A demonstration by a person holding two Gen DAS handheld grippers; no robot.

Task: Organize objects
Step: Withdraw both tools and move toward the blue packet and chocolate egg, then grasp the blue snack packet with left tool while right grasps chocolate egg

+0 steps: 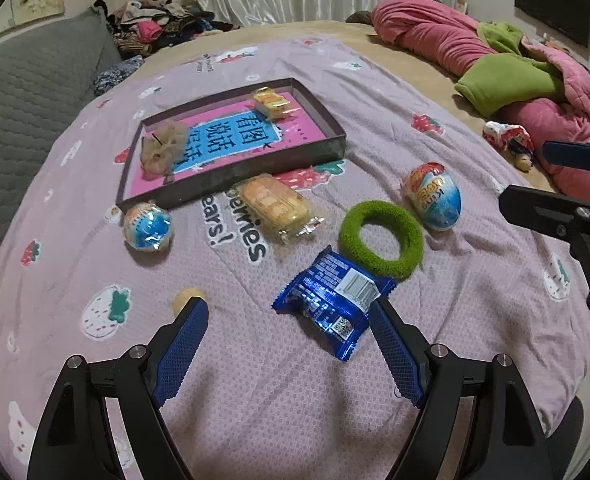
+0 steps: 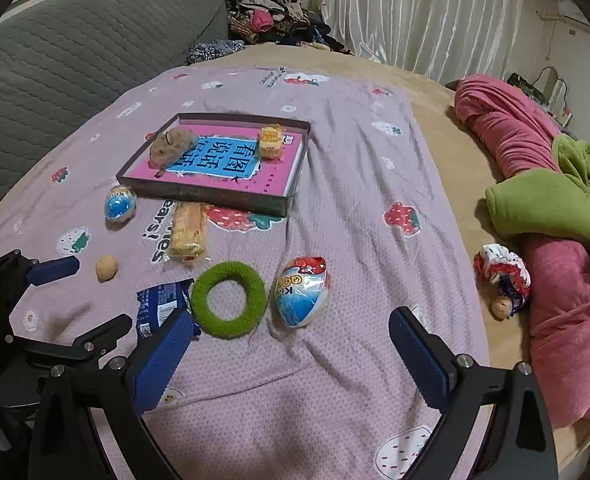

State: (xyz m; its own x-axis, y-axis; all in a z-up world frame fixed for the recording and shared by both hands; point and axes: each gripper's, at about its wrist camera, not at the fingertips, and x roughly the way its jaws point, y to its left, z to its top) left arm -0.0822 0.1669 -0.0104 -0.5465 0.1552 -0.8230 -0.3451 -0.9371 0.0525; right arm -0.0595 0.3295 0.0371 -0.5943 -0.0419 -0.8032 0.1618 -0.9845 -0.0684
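Sorting is underway: the left tool (image 1: 291, 316), fingers apart, is hovering by the blue packet (image 1: 331, 300) on the bed, seemingly lining up a grasp to carry it to the tray (image 1: 231, 178). The right tool (image 2: 291, 336), also apart, is waiting near the egg (image 2: 301, 292).

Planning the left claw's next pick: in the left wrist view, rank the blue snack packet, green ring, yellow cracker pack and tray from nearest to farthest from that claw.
From the left claw:
1. Blue snack packet: just ahead, beside the right finger.
2. Green ring: beyond it, to the right.
3. Yellow cracker pack: ahead, centre, at the tray's front wall.
4. Tray: farthest, centre-left.
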